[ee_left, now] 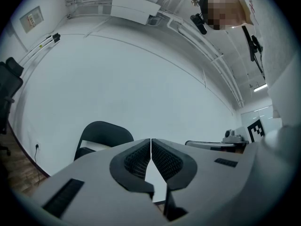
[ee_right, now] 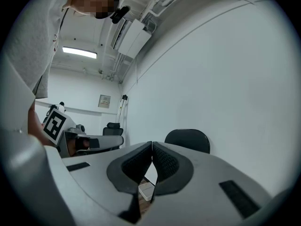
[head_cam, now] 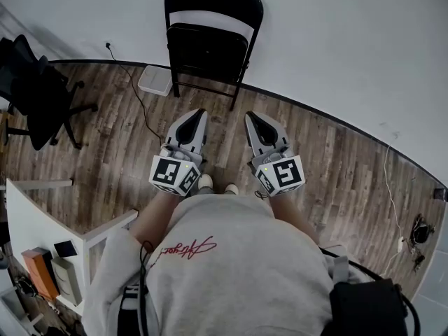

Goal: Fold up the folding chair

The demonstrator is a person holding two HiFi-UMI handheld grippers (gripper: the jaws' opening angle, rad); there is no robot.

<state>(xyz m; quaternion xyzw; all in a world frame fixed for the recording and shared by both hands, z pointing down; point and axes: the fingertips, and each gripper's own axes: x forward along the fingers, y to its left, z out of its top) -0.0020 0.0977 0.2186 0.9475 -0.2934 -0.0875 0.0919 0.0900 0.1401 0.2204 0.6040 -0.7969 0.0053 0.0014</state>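
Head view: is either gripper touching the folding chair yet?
No: the left gripper and right gripper are both short of the folding chair, with floor showing between.

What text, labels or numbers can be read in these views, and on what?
No text here reads clearly.
Red script on the person's sweatshirt: cursive, not legible.
Wall notice: too small to read.
Left marker cube and right marker cube: black-and-white square patterns, no words or numbers.

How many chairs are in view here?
2: a black folding chair stands open against the wall ahead; an office chair sits at the head view's left edge. More may be hidden.
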